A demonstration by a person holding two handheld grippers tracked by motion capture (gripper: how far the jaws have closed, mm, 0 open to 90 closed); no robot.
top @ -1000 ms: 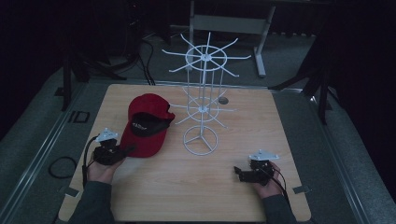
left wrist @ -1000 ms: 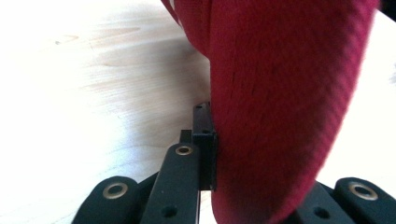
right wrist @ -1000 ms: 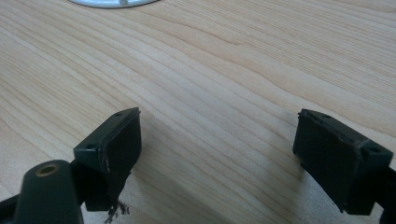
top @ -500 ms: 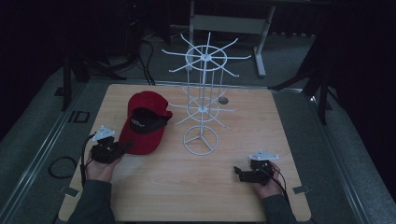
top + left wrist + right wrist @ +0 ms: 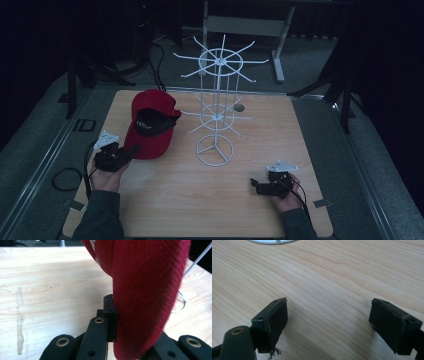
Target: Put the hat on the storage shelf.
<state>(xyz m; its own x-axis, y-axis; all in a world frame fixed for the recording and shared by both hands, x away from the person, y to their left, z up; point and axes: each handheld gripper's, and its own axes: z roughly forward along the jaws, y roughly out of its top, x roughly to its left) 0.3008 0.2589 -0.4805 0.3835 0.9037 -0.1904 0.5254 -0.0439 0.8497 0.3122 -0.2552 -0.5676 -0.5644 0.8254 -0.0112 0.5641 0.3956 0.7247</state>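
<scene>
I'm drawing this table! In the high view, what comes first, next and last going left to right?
left gripper → red cap → white wire rack → right gripper

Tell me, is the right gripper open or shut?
Open. The right gripper holds its jaws wide apart, with only bare table between them.

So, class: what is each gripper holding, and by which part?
The left gripper clamps the red fabric cap by its brim edge. The right gripper is open, holding nothing.
</scene>
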